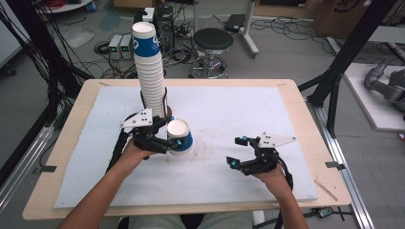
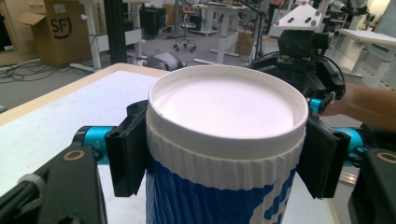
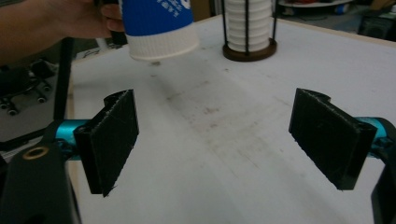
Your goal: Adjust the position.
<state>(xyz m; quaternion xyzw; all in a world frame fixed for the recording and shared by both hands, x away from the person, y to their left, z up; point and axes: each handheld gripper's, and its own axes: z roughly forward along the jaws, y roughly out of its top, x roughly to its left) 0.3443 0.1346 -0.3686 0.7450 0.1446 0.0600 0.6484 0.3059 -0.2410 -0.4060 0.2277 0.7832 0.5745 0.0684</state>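
My left tool (image 1: 175, 142) is clamped on a single paper cup (image 1: 180, 136); its two black pads press the cup's ribbed white band from either side, just under the rim. The left gripper view shows this grip closely: the cup (image 2: 224, 154) stands between the pads (image 2: 127, 154), its white end facing the camera, blue print below the ribbed band. The same view shows my right tool (image 2: 317, 100) farther off behind the cup.

The high view places the held cup near the middle of the desk (image 1: 296, 95), just in front of a tall stack of cups (image 1: 149, 67). The stack rises from a holder (image 1: 166, 107) of thin black rods and leans slightly.

My right tool (image 1: 238, 151) hangs over the white mat (image 1: 229, 109), well apart from the cup, jaws spread wide with nothing between them. The right gripper view confirms this: between the two pads (image 3: 112, 140) lies bare, faintly soiled mat (image 3: 219, 135). That view alone shows the holder's round wooden base (image 3: 248, 50) with the lowest cups of the stack (image 3: 248, 21) seated inside the rods, and the held cup (image 3: 159, 25) off the mat, its ribbed white band lowest.

Whether the held cup contains anything, I cannot tell.
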